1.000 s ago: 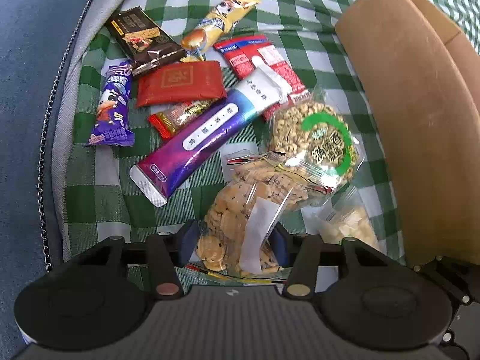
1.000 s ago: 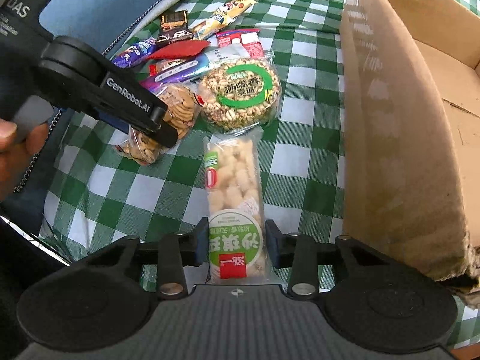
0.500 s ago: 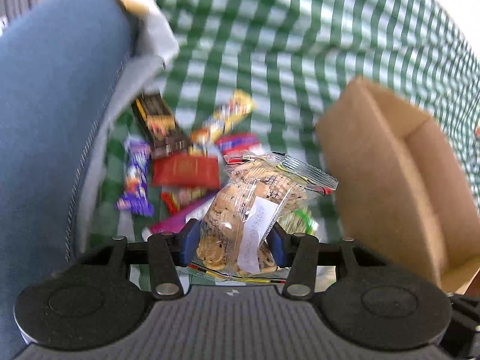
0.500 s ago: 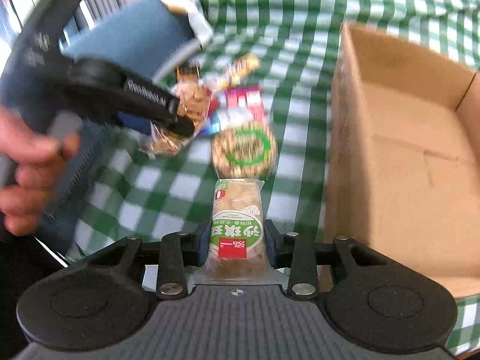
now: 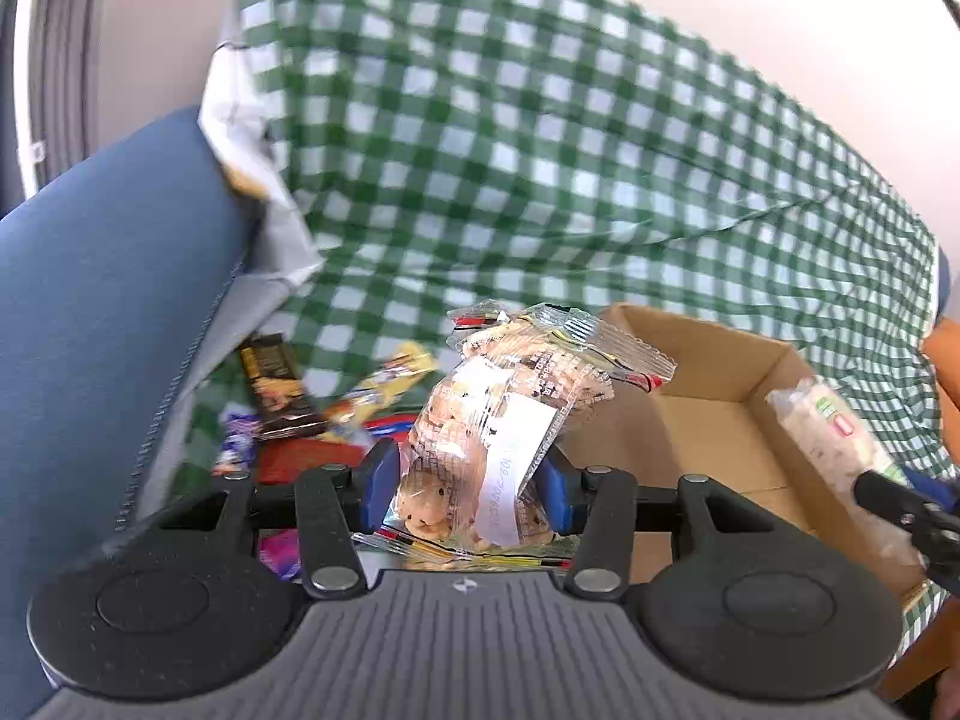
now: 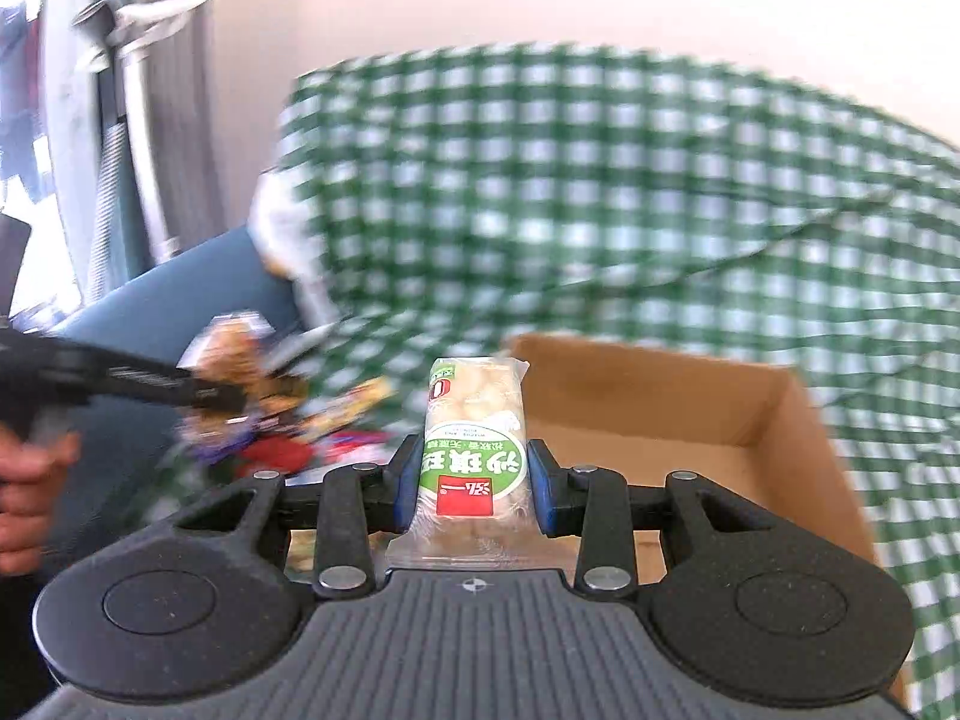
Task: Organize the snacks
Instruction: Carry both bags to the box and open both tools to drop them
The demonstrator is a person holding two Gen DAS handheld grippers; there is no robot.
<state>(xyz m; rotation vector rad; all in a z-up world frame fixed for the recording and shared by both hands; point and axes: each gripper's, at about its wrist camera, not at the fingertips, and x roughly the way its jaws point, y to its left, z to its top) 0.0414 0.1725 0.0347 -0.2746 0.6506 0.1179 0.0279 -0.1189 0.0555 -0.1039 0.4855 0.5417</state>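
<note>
Aloft, both grippers tilted downward

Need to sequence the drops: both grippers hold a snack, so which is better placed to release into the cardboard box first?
Probably right. The right gripper holds the green-labelled rice cracker pack nearer the cardboard box; the left gripper holds its cookie bag over the snack pile beside it.

Bright, even daylight in both views. Heavy motion blur across the green-and-white checked cloth, worst in the right wrist view; milder at upper centre of the left wrist view. Strong fisheye bending at frame edges. Overexposed glare at far upper left.
</note>
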